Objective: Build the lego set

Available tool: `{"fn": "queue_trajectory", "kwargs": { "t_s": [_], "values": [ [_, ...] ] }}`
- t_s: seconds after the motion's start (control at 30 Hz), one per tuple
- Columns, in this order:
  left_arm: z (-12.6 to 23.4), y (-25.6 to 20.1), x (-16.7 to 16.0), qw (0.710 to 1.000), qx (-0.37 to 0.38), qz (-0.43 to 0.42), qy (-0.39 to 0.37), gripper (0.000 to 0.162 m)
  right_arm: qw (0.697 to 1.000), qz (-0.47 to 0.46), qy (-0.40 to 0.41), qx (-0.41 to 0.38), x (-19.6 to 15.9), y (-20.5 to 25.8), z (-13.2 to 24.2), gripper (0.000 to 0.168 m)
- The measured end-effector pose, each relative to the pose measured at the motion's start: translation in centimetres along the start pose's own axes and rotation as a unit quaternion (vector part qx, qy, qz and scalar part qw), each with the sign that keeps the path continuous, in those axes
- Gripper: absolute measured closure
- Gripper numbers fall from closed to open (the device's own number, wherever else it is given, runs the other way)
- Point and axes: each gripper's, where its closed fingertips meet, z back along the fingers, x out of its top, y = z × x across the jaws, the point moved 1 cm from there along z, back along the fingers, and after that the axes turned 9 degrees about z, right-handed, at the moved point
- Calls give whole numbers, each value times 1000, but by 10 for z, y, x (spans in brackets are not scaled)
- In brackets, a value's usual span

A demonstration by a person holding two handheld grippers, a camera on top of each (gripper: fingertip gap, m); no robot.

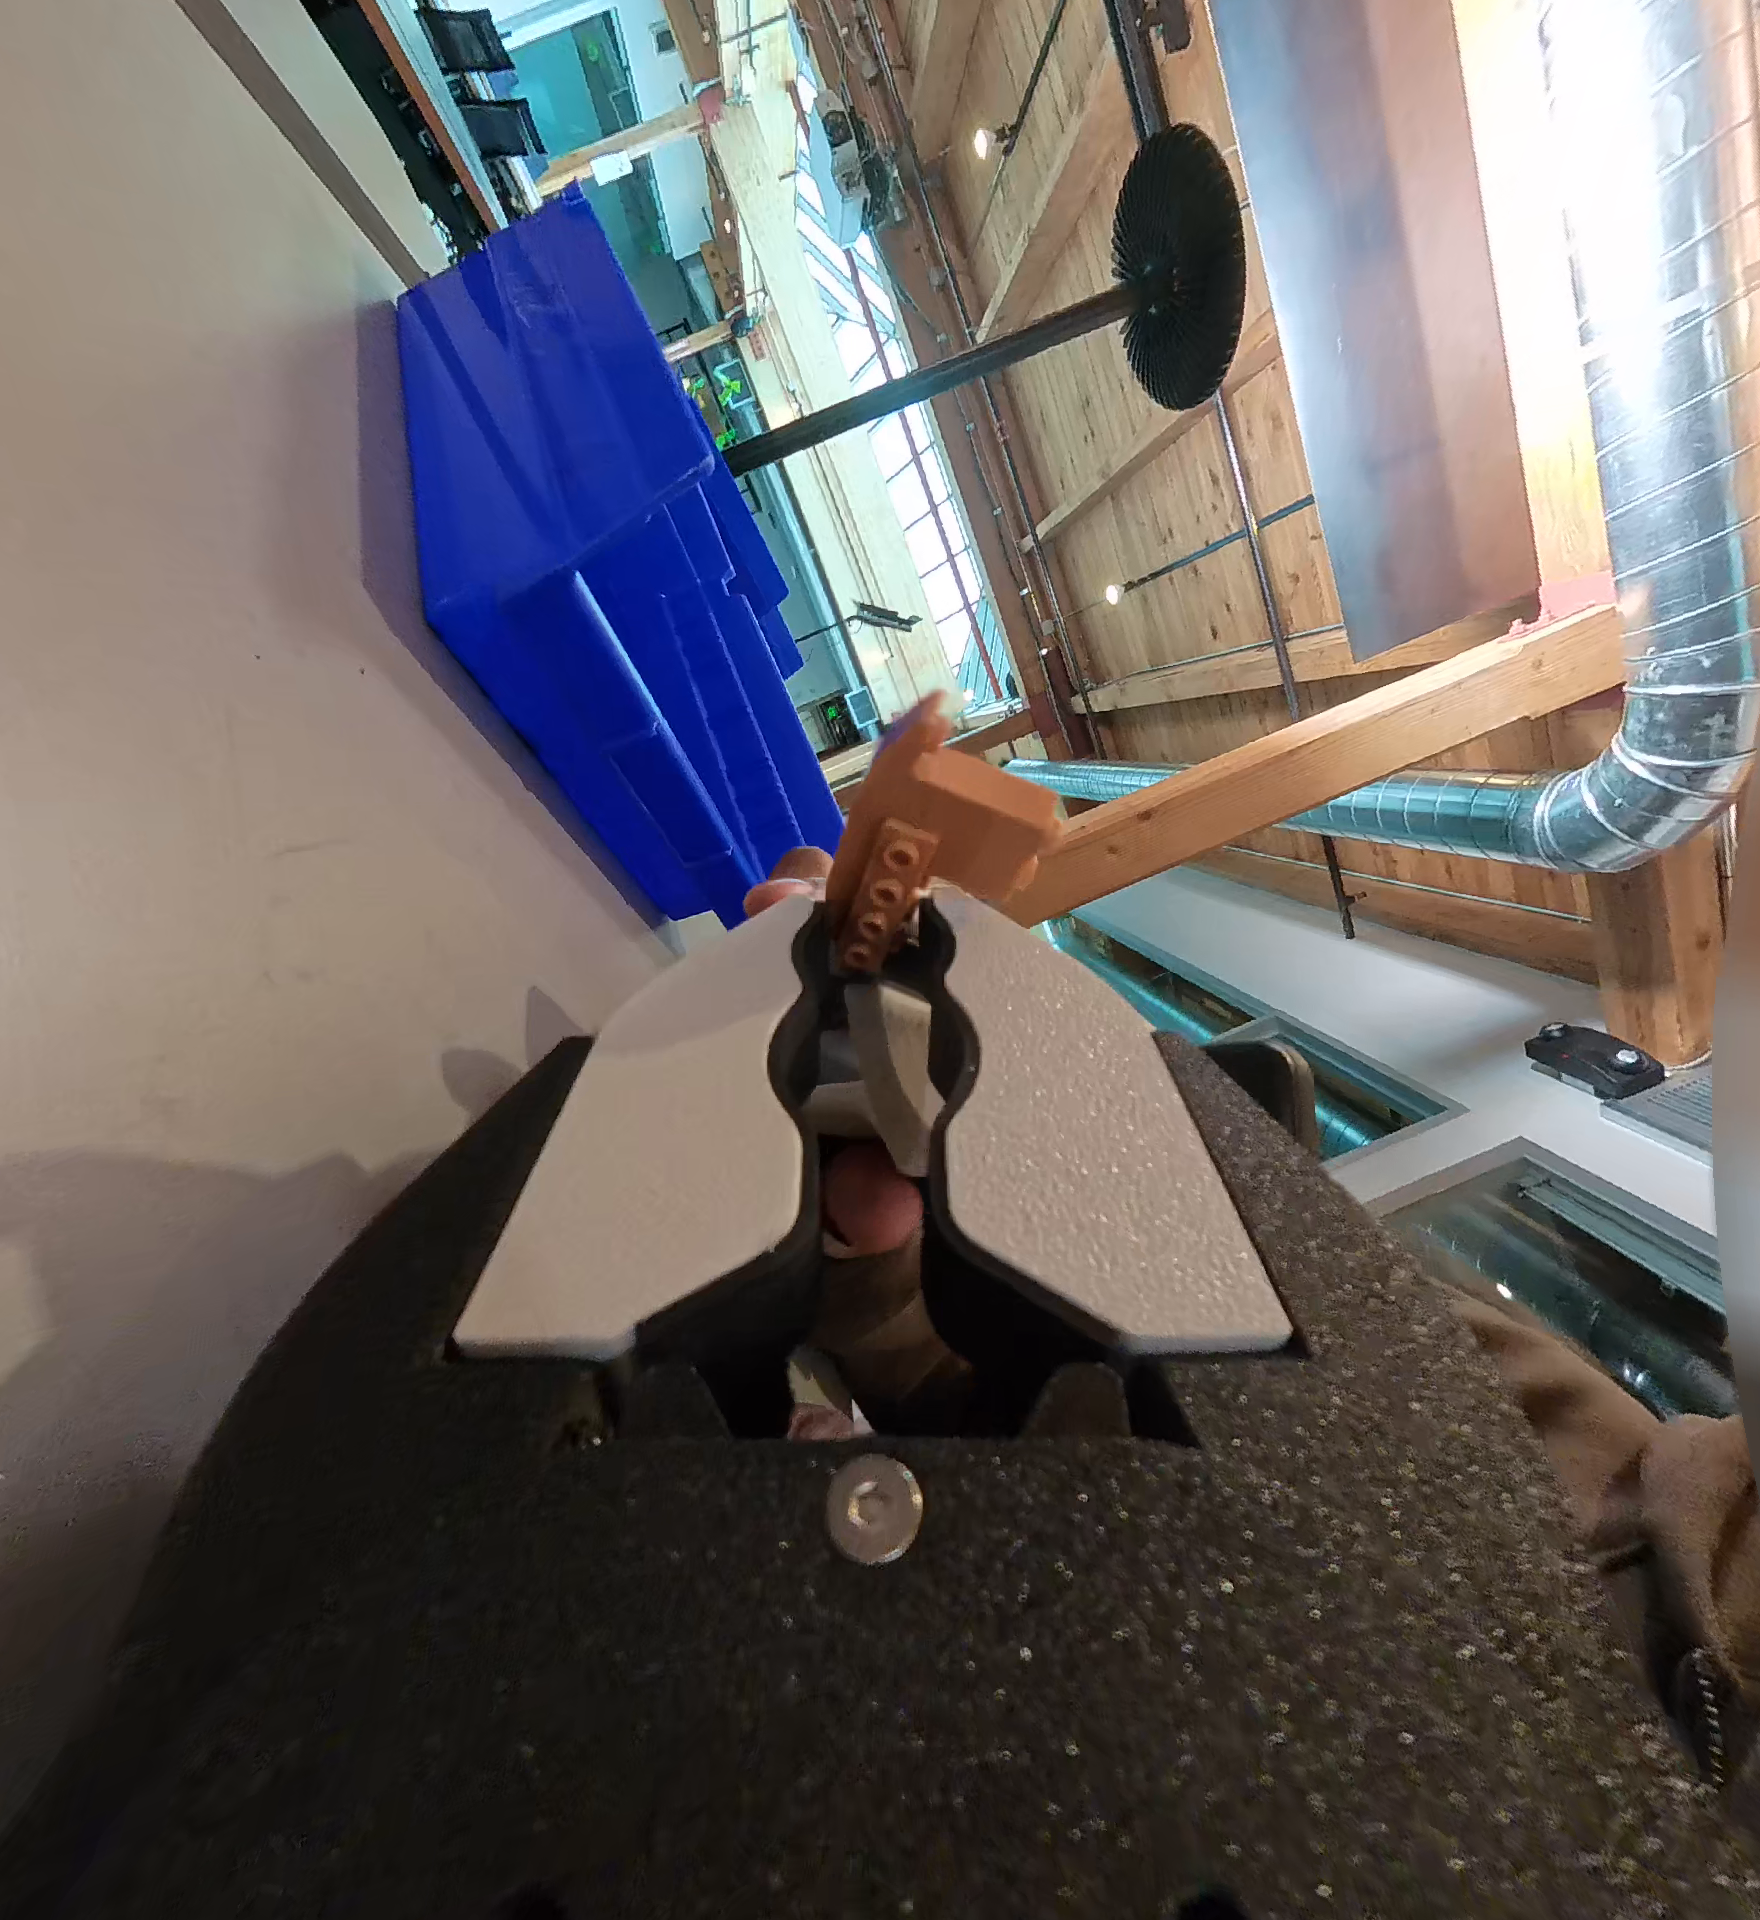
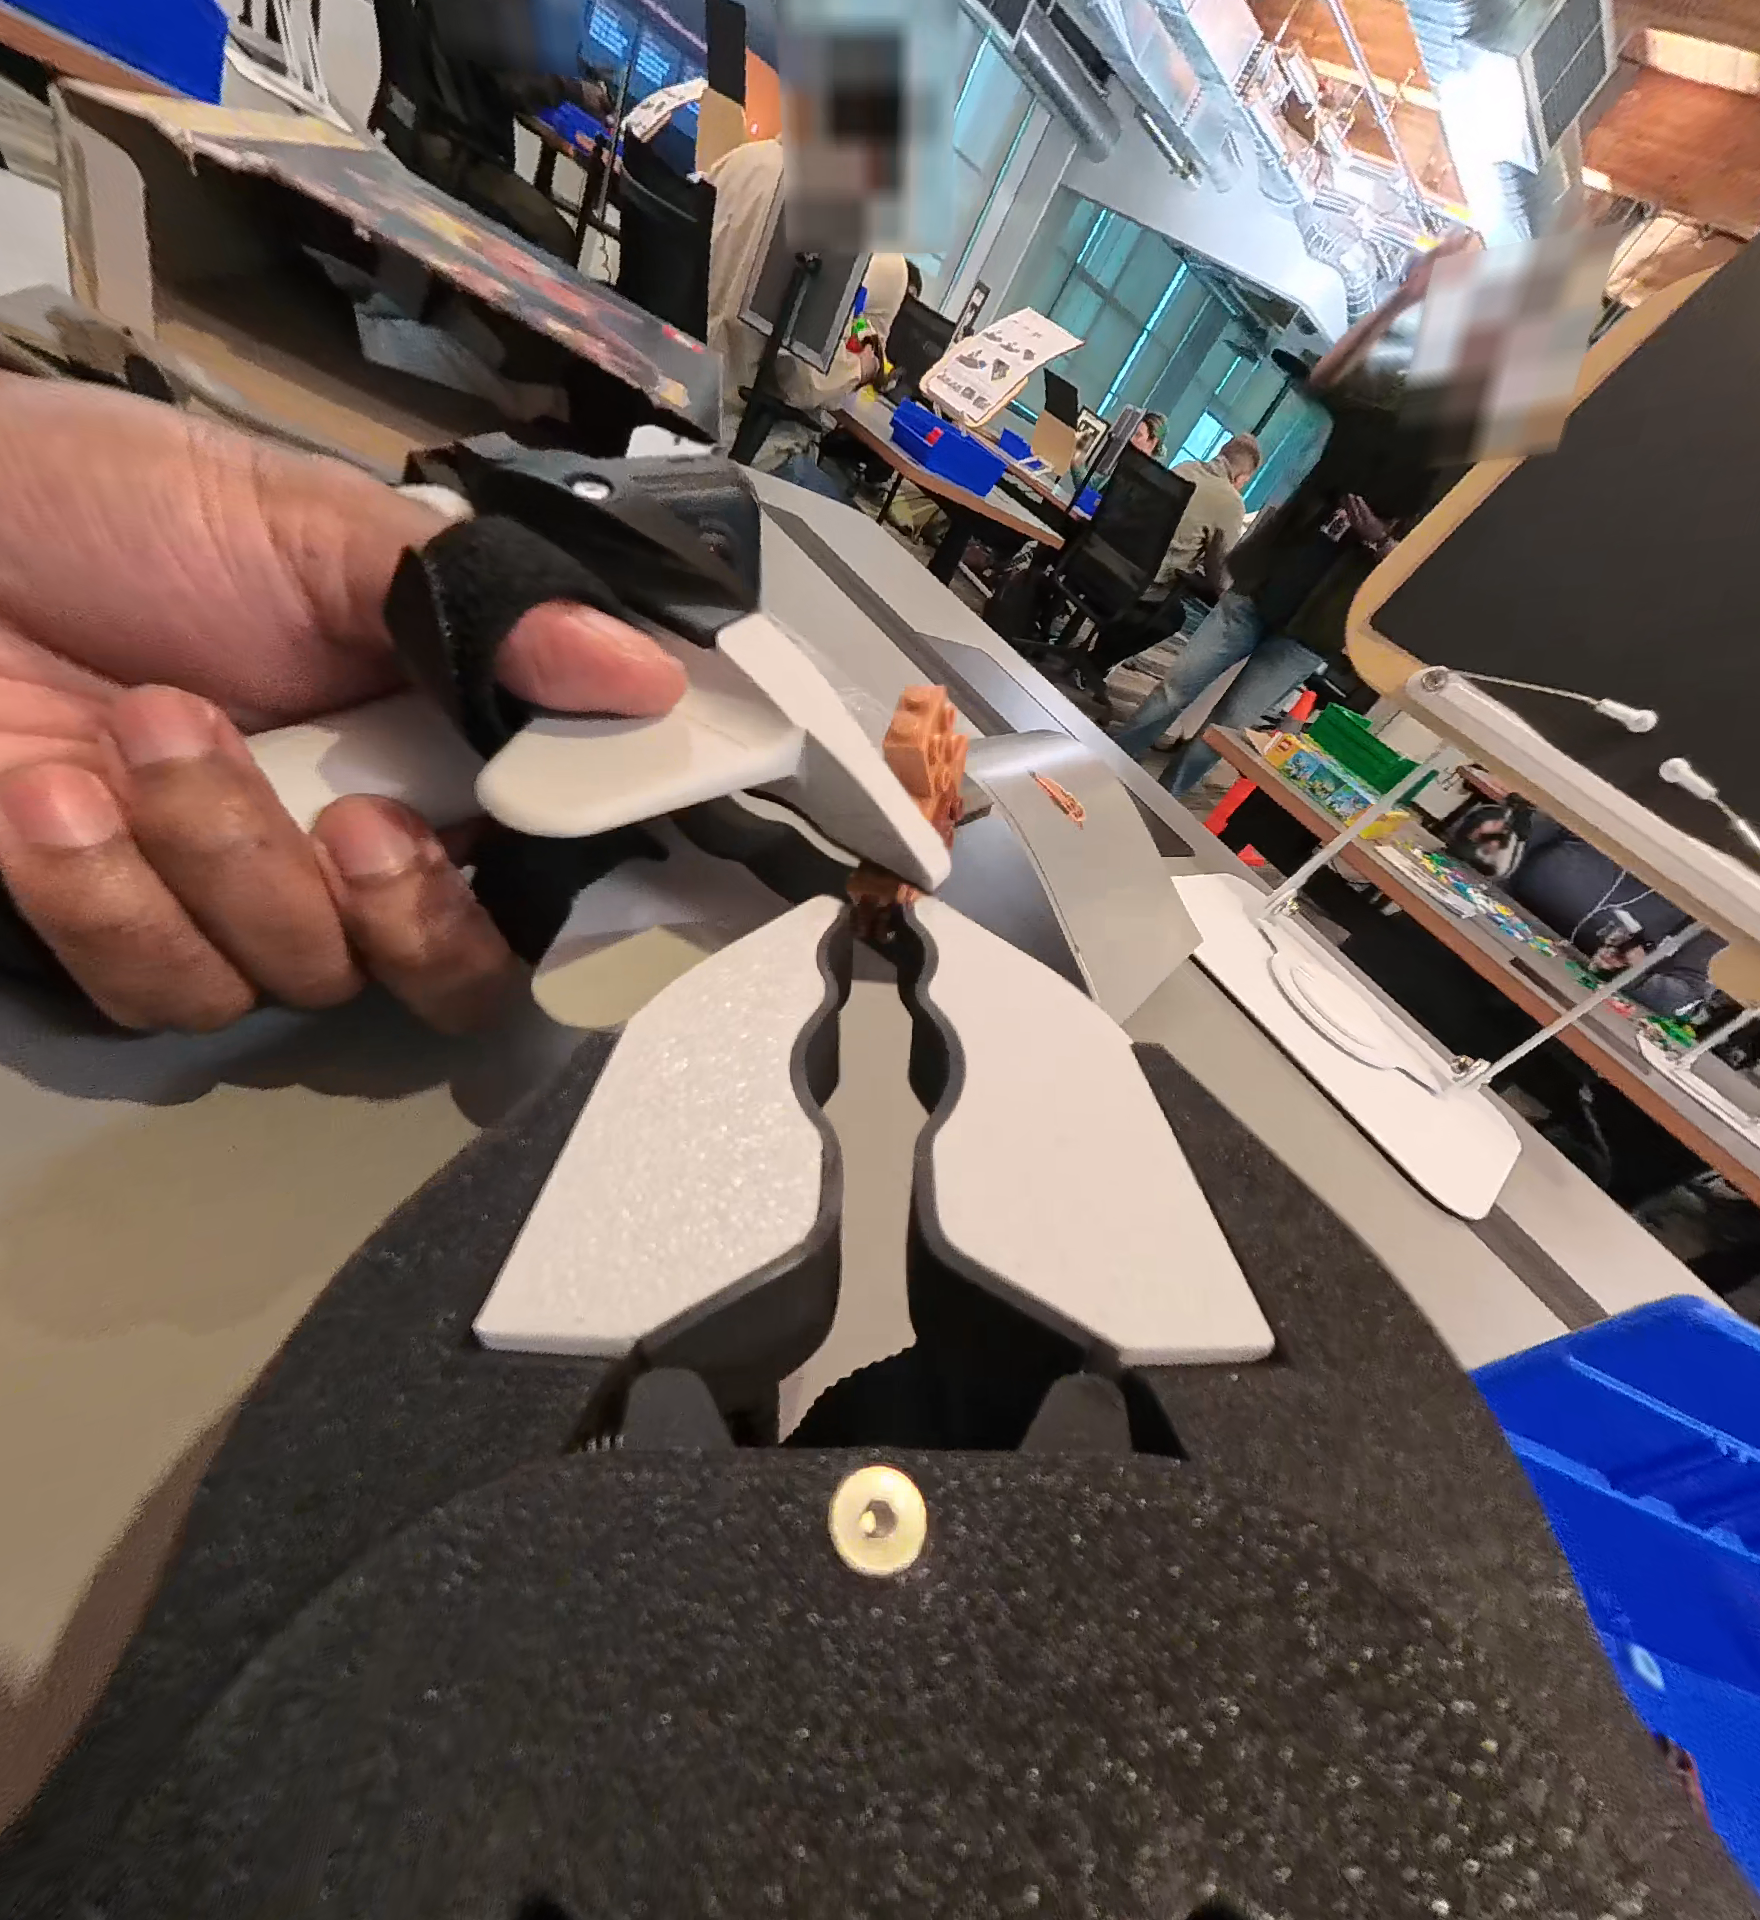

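My left gripper (image 1: 878, 920) is shut on a brown lego assembly (image 1: 943, 816), a narrow plate with a wider block on its far end. In the right wrist view a hand holds the left gripper (image 2: 920, 831) in from the left, and the assembly (image 2: 926, 740) sticks up past its tips. My right gripper (image 2: 878, 916) sits just below, tips together on a small dark brown lego piece (image 2: 872, 900) right under the left gripper's tip. I cannot tell whether that piece is joined to the assembly. Both grippers are held above the table.
A blue bin (image 1: 585, 582) stands on the pale table (image 1: 128, 727); it also shows in the right wrist view (image 2: 1686, 1538) at lower right. A white stand (image 2: 1364, 1070) and a curved grey plate (image 2: 1094, 862) sit past the grippers. People sit at other tables behind.
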Motion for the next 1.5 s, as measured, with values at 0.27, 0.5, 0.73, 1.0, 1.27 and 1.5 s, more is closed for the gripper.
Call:
{"fn": "queue_trajectory", "kwargs": {
  "t_s": [0.27, 0.5, 0.73, 1.0, 1.27, 1.5],
  "values": [
    [-4, -9, -7, 996, -16, -63, 65, 114, 987, -138, -69, 54, 12, -6, 8, 162],
    [1, -9, -5, 988, 1, -127, 93, 114, 979, -177, -72, 72, 7, -9, 11, 162],
    [4, -11, -1, 975, 9, -196, 100, 114, 967, -217, -88, 97, 11, -7, 15, 162],
    [7, -21, -2, 939, -8, -333, 83, 125, 923, -330, -125, 151, 17, -10, 19, 162],
    [9, -24, -3, 913, -7, -400, 77, 132, 909, -351, -124, 189, 18, -5, 20, 162],
    [10, -25, -7, 910, -16, -404, 94, 145, 904, -361, -124, 195, 17, -6, 23, 162]
  ]
}}
